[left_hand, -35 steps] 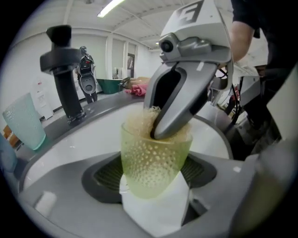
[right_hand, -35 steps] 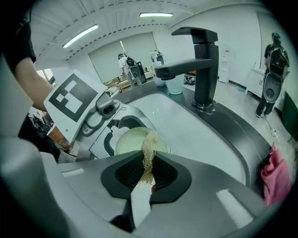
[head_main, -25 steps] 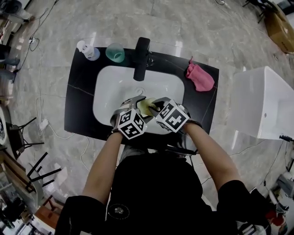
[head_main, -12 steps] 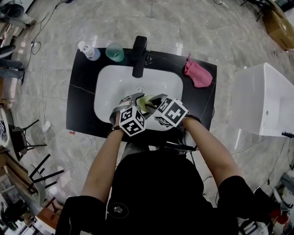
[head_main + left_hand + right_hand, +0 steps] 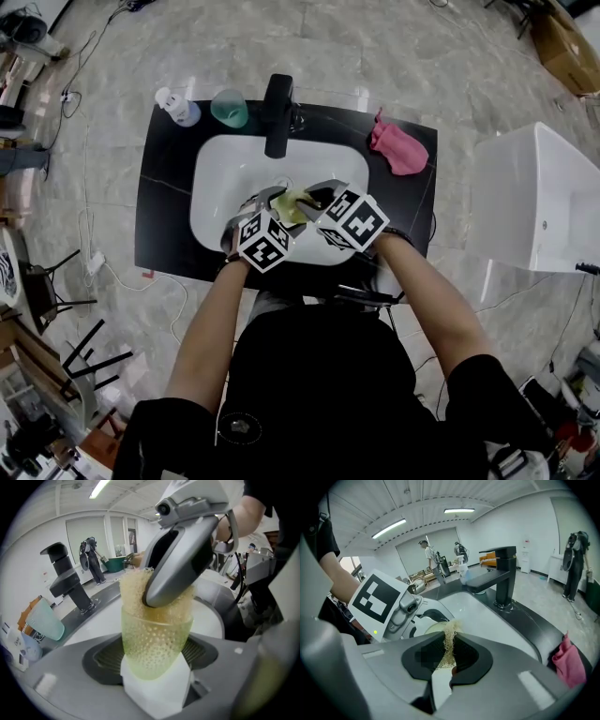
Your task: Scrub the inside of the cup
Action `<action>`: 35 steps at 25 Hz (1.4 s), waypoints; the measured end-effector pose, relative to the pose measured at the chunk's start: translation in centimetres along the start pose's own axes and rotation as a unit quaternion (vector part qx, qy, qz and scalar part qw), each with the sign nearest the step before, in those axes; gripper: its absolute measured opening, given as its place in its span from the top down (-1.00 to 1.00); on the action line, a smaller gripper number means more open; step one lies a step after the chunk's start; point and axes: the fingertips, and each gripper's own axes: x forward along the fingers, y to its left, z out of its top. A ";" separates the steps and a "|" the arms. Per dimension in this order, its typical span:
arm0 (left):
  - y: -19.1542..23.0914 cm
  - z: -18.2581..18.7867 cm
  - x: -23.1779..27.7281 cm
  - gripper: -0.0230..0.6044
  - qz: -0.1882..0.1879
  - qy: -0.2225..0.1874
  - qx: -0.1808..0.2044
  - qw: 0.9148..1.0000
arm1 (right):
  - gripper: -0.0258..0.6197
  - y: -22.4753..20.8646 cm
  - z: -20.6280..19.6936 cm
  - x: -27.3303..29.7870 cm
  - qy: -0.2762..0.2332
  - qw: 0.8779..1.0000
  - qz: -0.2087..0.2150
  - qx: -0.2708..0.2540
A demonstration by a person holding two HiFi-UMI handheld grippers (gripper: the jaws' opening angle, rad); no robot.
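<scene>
The cup (image 5: 157, 639) is a see-through yellow-green tumbler with a dimpled wall, held up over the near side of the white basin (image 5: 225, 169). The left gripper (image 5: 155, 654) has its jaws spread wide and clamped on the cup's lower part. It looks light and stiff, plastic I'd guess, and probably slick if wet, so that low grip around the base seems right and leaves the mouth free. At the mouth sits a fibrous scrubbing sponge (image 5: 450, 637), soft and springy by its look, pinched thin between the right gripper (image 5: 322, 197) jaws, which are pressed nearly together. The basin is set in a black countertop (image 5: 159, 187) with a black faucet (image 5: 277, 114) at the far edge. A teal tumbler (image 5: 230, 108) and a small white bottle (image 5: 178, 105) stand to the faucet's left, and a pink cloth (image 5: 398, 150) lies far right. All round is pale marble floor (image 5: 375, 47).
</scene>
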 end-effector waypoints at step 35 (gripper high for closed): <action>-0.6 -1.2 0.1 -0.24 -0.008 0.042 0.059 0.997 | 0.78 1.2 0.5 1.2 0.006 1.000 -0.003 -0.004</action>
